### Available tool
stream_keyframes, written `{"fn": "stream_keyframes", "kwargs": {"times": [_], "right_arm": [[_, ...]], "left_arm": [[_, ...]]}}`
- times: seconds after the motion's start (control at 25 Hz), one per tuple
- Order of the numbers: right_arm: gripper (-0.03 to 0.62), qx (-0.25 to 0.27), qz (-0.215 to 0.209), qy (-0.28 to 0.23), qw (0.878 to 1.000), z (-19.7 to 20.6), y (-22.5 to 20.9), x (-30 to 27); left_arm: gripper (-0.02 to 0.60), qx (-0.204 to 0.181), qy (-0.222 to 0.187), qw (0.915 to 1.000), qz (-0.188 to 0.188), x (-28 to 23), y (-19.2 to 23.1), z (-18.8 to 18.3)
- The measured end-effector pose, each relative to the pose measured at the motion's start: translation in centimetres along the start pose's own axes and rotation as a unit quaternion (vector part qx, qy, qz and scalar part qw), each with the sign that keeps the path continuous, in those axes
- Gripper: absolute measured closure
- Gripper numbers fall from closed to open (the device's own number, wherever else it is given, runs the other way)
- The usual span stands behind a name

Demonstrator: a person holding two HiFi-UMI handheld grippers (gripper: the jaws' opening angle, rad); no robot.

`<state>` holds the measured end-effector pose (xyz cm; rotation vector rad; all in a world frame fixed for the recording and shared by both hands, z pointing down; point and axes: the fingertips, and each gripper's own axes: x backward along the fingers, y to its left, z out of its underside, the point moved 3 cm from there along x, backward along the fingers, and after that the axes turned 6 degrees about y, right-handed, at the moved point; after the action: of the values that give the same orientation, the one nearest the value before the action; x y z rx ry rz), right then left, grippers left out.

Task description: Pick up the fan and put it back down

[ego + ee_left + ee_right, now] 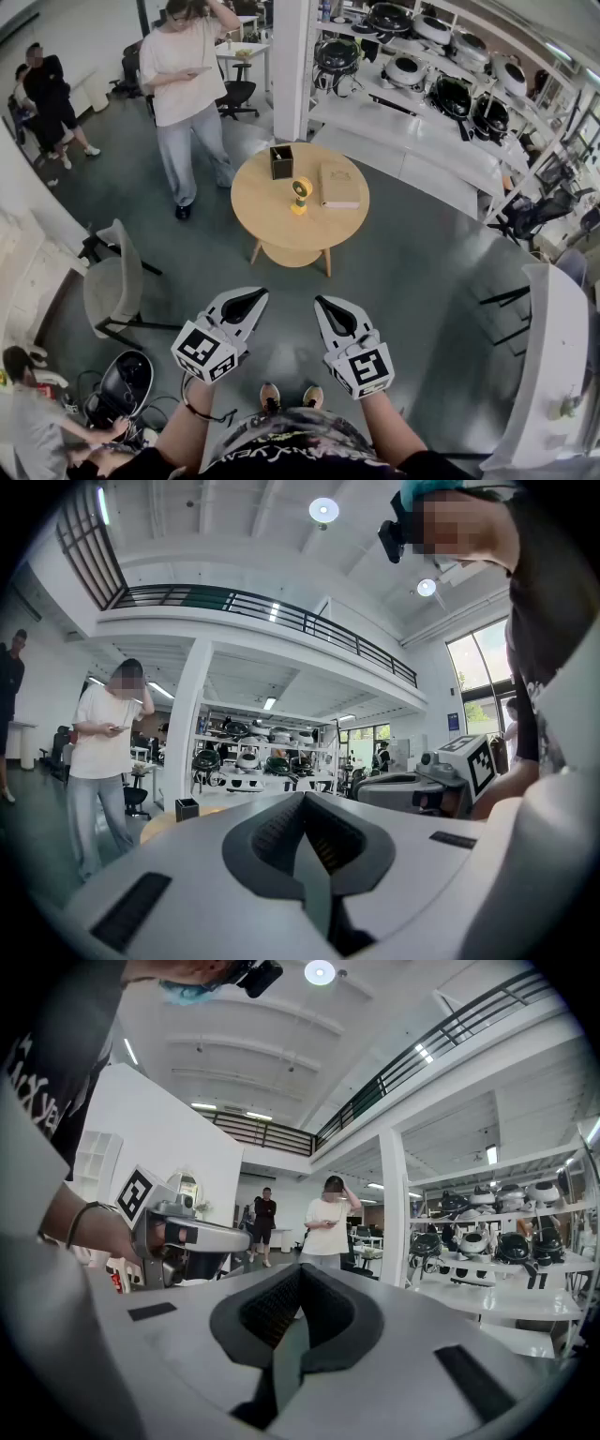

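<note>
1. The left hand-held gripper (255, 296) and the right hand-held gripper (322, 304) are side by side in front of the wearer. They sit over the grey floor (412, 281), roughly level, and neither touches anything.
2. Each gripper's own view shows its jaws pressed together tip to tip, with nothing between the dark pads. Both are fully narrow and empty.
3. To the left, a pale chair (112, 281) stands on the floor, well short of the furniture ahead.
4. Farther out is a round wooden tabletop (267, 220), well apart from both grippers.
5. The small yellow fan (300, 195) stands upright near the middle of that tabletop.
6. A tan book (338, 185) lies flat just beside the fan on its right. An open black box (281, 161) stands near the far edge, apart from the fan.
7. Beyond the tabletop's left side, a person in a white shirt (185, 75) stands looking at something held in one hand.
8. On the right, white shelves (412, 141) carry rows of round black and white devices.
</note>
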<state>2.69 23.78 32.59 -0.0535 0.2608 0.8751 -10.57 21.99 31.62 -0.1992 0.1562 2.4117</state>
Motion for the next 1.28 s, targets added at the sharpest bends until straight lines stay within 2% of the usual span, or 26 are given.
{"fn": "stream_keyframes", "kwargs": {"times": [1.28], "right_arm": [[0.591,-0.015,-0.004,-0.006,1.0,-0.05,-0.58,-0.06]], "left_arm": [[0.565,0.006,0.003,1.0,0.004,-0.95,-0.57,-0.26]]}}
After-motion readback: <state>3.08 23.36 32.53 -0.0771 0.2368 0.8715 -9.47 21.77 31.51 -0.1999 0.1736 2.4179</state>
